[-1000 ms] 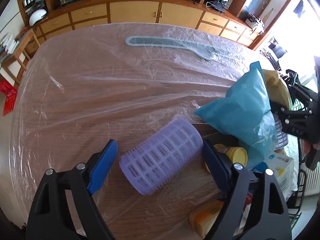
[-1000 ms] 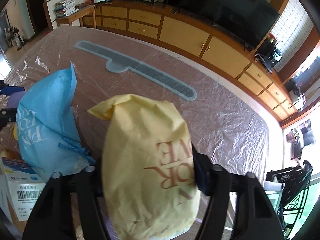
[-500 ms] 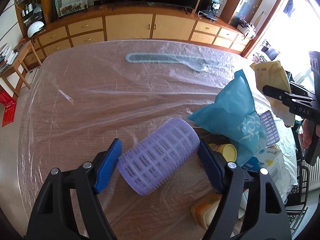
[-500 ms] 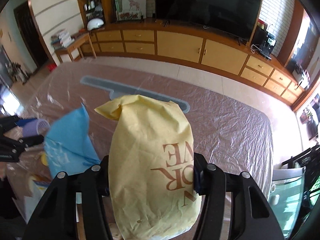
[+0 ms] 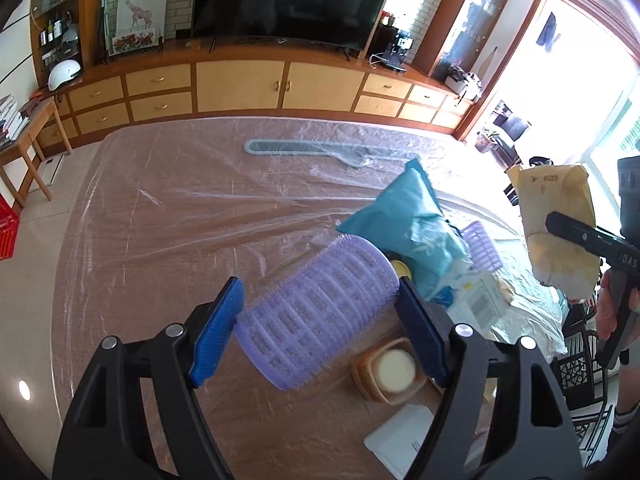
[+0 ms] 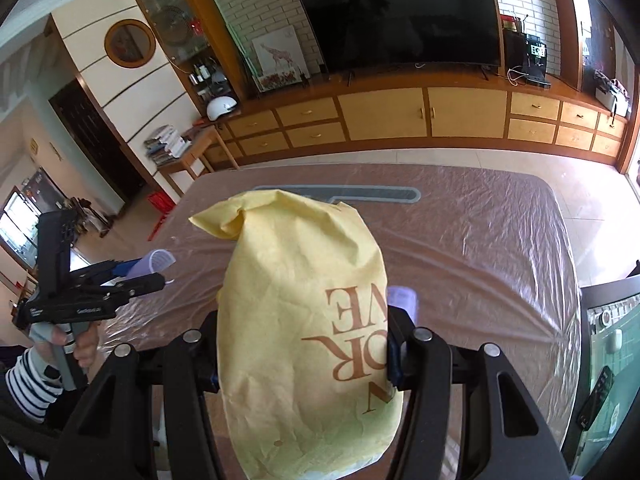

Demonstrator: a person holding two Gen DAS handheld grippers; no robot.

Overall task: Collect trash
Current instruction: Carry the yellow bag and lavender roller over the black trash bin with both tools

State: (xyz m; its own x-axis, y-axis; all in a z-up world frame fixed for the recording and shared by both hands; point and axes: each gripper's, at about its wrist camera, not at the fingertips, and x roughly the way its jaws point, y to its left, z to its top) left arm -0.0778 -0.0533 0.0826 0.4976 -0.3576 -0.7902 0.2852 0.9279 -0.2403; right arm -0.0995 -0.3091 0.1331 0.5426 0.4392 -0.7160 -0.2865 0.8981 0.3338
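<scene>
- A living room is shown, with a long wooden cabinet [image 5: 280,88] under a dark television [image 6: 400,20], and in front of it a brown table covered in clear plastic sheeting [image 5: 180,220].
- The lavender ribbed plastic roller [image 5: 320,316] is gripped between the blue pads of the left gripper [image 5: 320,320], clear of the tabletop.
- The crumpled yellow paper bag with brown lettering [image 6: 308,340] is clamped in the right gripper [image 6: 304,352], whose jaws are pressed into its sides.
- Only in the left wrist view is the remaining clutter seen: a teal plastic bag [image 5: 412,220], a second lavender roller [image 5: 482,246], a tan jar with a pale lid [image 5: 390,372] and a white carton [image 5: 476,300], grouped near the table's right edge.
- Only in the right wrist view is a striped sleeve [image 6: 28,380] seen behind the left gripper.
- A long grey flat strip [image 5: 316,148] is seen under the sheeting in both views.
</scene>
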